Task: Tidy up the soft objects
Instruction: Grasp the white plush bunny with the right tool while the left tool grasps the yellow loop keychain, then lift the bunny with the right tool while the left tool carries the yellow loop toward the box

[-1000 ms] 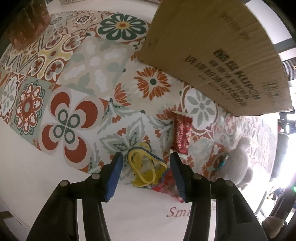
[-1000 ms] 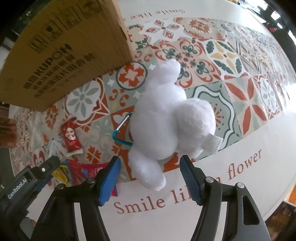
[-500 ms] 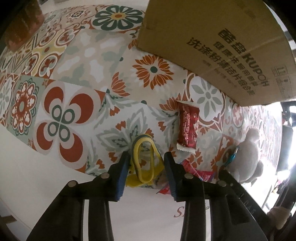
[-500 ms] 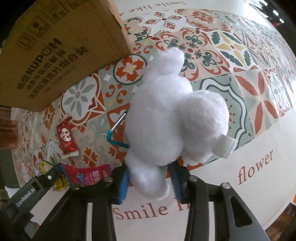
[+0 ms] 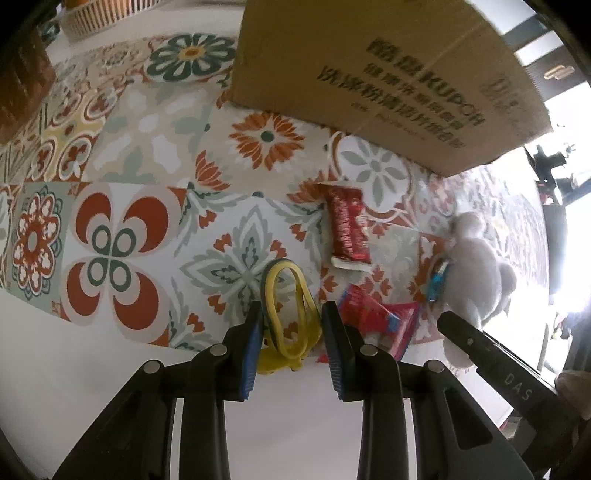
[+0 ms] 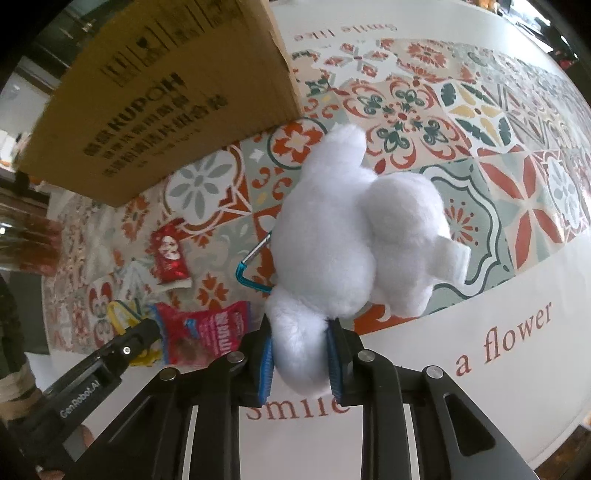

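A white plush toy (image 6: 354, 236) with a teal carabiner (image 6: 251, 273) lies on the patterned tablecloth. My right gripper (image 6: 299, 354) is shut on the plush's lower limb. The plush also shows in the left wrist view (image 5: 476, 266). A yellow soft item with dark-edged loops (image 5: 288, 314) lies at the cloth's near edge. My left gripper (image 5: 291, 332) is shut on its near end. It shows small in the right wrist view (image 6: 122, 314).
A large cardboard box (image 5: 388, 74) stands at the back of the table. A red snack packet (image 5: 347, 229) and a crumpled pink-red wrapper (image 5: 380, 321) lie between the two soft things. A woven basket (image 5: 107, 18) sits far left.
Both grippers went from wide open to closed: the left onto the yellow item, the right onto the plush's limb. Both moved in closer to their objects.
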Available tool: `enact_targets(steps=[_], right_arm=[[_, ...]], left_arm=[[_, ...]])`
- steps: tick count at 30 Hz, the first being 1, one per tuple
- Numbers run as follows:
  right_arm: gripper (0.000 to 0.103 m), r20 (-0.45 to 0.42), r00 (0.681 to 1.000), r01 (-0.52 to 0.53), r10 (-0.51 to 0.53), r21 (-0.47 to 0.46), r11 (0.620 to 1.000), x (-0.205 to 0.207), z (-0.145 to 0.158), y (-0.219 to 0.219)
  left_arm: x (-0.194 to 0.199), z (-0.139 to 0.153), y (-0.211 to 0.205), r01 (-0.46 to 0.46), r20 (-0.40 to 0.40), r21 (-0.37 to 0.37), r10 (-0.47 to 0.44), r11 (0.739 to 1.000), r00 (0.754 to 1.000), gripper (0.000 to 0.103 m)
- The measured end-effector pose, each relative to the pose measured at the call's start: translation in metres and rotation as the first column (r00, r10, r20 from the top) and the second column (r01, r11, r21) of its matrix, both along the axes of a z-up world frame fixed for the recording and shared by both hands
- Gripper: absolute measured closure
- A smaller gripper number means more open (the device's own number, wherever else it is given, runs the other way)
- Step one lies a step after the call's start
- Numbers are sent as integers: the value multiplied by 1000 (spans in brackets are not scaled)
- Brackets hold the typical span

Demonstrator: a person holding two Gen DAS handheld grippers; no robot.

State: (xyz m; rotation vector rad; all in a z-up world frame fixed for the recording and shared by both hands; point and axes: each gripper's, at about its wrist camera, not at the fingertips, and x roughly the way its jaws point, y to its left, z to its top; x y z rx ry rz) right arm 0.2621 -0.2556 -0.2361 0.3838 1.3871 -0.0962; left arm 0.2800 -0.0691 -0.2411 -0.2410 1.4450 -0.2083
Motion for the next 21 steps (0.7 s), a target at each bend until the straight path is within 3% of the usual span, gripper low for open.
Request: enact_targets(steps=[11, 21], right_arm=[[80, 104, 994, 9, -17, 76, 997, -11, 27, -4], [82, 172, 984, 31, -54, 131, 991, -20, 43, -12]], left_arm=[[-8, 45, -8, 39, 119, -9, -37, 999, 992, 71], [-4, 69, -9, 62, 157, -33, -57, 997, 986, 71]])
